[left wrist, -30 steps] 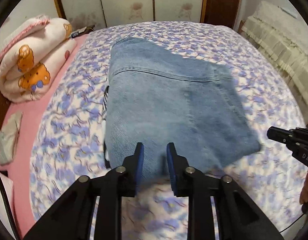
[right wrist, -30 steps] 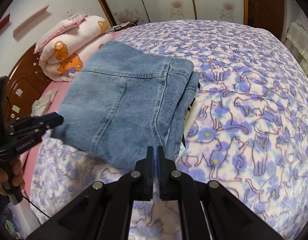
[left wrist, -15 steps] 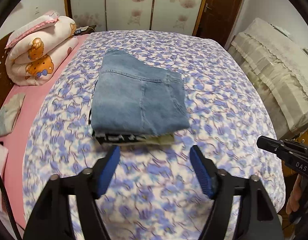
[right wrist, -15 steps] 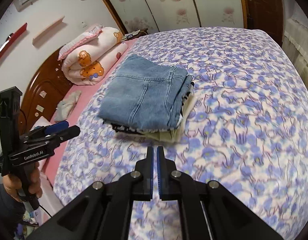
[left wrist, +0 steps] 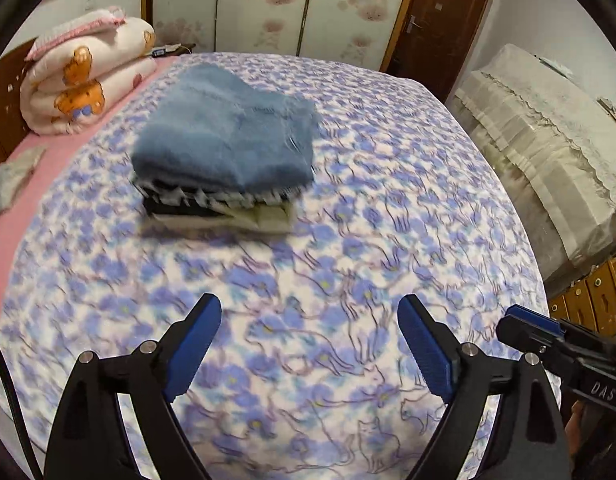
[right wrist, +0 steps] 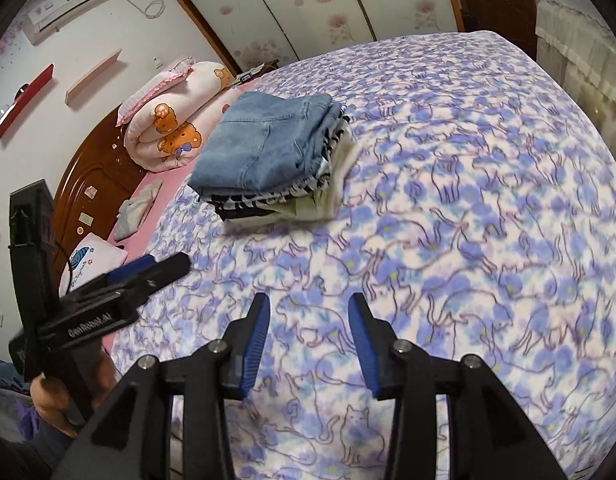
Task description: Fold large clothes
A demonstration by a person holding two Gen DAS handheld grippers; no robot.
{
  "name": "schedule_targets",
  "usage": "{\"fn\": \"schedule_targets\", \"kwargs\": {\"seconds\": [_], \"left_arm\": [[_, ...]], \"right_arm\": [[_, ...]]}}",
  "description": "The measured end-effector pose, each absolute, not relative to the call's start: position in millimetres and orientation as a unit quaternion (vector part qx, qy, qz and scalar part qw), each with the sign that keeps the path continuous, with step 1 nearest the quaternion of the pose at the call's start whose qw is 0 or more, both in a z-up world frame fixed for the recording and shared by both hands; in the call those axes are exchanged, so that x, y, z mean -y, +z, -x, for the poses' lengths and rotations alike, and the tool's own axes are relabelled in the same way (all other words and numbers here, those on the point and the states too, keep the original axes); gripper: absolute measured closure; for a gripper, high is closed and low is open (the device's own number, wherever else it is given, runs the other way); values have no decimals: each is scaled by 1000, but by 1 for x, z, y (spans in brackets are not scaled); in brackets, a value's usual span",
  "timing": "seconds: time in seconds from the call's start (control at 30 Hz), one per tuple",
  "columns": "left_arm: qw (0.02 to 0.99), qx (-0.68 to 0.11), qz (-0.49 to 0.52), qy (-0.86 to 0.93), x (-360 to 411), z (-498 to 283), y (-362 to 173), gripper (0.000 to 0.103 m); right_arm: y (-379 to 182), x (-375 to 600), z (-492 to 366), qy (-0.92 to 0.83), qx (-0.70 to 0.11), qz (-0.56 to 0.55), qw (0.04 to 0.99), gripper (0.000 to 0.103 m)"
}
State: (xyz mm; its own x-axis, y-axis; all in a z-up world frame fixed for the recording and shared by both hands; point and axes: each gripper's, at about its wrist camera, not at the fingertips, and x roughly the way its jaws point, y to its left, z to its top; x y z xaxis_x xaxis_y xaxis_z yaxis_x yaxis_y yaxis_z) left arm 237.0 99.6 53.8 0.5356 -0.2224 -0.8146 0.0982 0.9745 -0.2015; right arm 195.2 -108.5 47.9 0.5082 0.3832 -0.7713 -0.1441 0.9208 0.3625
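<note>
Folded blue jeans (left wrist: 228, 140) lie on top of a stack of folded clothes (left wrist: 224, 210) on the bed; they also show in the right wrist view (right wrist: 268, 144), over striped, black and cream layers (right wrist: 276, 204). My left gripper (left wrist: 309, 344) is open and empty, well back from the stack above the bedspread. My right gripper (right wrist: 308, 332) is open and empty, also back from the stack. Each gripper shows in the other's view: the right gripper at the right edge (left wrist: 547, 340), the left gripper at the left (right wrist: 120, 292).
The bed has a purple cat-print cover (left wrist: 387, 200) and a pink sheet (left wrist: 36, 160). A rolled bear-print quilt (left wrist: 84, 80) and a grey cloth (left wrist: 12, 180) lie at the headboard side. A lace-covered sofa (left wrist: 547, 140) stands to the right, a wooden door (left wrist: 439, 20) behind.
Both grippers have pulled back from the jeans, which now rest on the stack. The left gripper opened wide; the right gripper went from shut to open.
</note>
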Motion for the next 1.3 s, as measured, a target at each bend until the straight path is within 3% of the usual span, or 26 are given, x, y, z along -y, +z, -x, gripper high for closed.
{"fn": "schedule_targets", "kwargs": {"seconds": [0.23, 0.43, 0.63, 1.3], "left_arm": [[874, -473, 70, -85, -71, -187, 2, 14], [869, -483, 80, -66, -66, -131, -3, 14], [880, -467, 59, -60, -56, -80, 7, 14], [891, -451, 25, -47, -33, -13, 6, 14]], "right_arm": [[2, 123, -150, 114, -454, -124, 875, 62], [-13, 138, -93, 65, -450, -134, 881, 61], [-8, 139, -39, 50, -440, -120, 889, 42], [4, 128, 14, 43, -407, -75, 909, 41]]}}
